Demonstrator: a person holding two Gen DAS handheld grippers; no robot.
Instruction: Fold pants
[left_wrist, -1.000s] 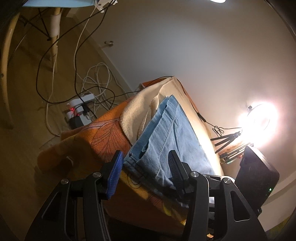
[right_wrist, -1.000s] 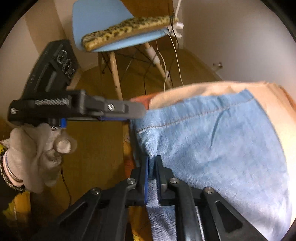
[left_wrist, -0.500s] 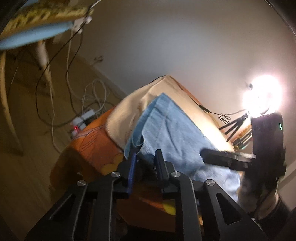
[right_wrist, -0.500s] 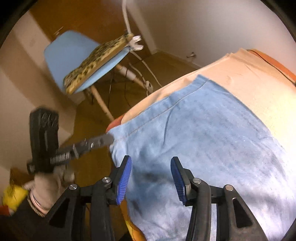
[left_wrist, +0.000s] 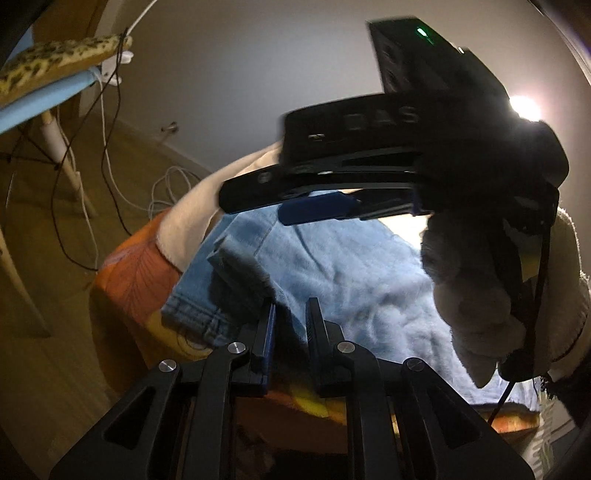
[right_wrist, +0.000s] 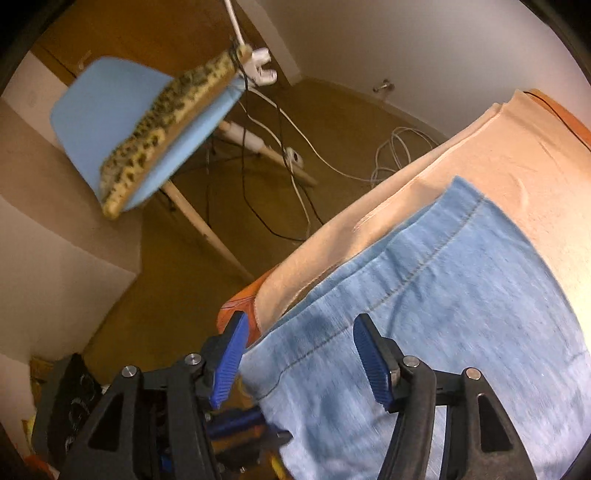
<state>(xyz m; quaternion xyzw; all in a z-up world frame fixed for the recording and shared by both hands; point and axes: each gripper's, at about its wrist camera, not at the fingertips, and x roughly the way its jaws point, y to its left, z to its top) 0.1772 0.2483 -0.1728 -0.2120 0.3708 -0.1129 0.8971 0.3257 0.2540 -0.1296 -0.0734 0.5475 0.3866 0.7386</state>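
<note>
cream cloth (right_wrist: 517, 155) under lengthwise pants (right_wrist: 461, 295) (left tool (left_wrist: 290, 317) pinching, right tool (right_wrist: 301, 354) just opened).

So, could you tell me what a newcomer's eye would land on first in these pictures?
Probably the light-blue jeans, spread over a cream towel at the centre. Next, the right gripper looming dark across the top of the left wrist view, its jaws apart, and the left gripper below it, pinching a fold of denim. A blue chair stands behind.
</note>
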